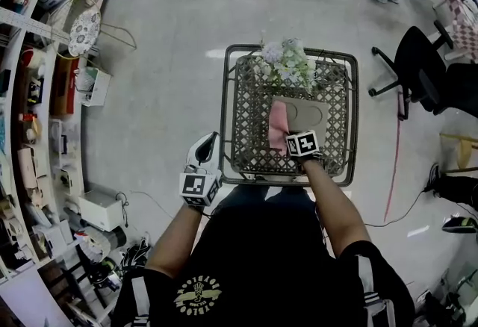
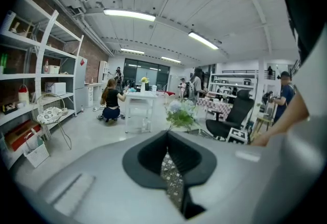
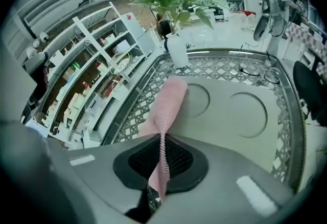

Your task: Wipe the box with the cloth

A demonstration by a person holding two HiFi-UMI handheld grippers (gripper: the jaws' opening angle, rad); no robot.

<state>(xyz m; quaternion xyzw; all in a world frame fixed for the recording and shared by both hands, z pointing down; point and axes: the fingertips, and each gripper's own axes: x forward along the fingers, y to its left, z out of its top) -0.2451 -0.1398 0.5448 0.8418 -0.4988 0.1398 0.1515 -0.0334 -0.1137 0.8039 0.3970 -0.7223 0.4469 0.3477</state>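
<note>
**Progress.** The right hand-held gripper (image 3: 162,138) has its jaws closed tight on one end of the pink cloth (image 3: 168,105). The free end of the cloth trails forward onto the left edge of the box (image 3: 240,110), just beside the nearer round recess. Whether the cloth presses on the surface or only rests there cannot be told. No wiped area can be distinguished from an unwiped one. By judgement the wiping is at or near its start, with most of the top face and both recesses still to be covered.

The left hand-held gripper (image 1: 211,137) is held off the near left corner of the desk (image 1: 246,169), apart from the box. Its jaws are together with nothing between them.

**Materials and shapes.**
- The cloth is a soft, open-weave fabric that hangs in a narrow fold.
- The box is flat, grey, matt and smooth, with two shallow circular recesses side by side.
- The box lies on the desk, a square top of metal lattice with a raised tubular rim.
- A white vase (image 3: 178,51) of pale flowers (image 1: 287,64) stands on the desk beyond the box.
</note>
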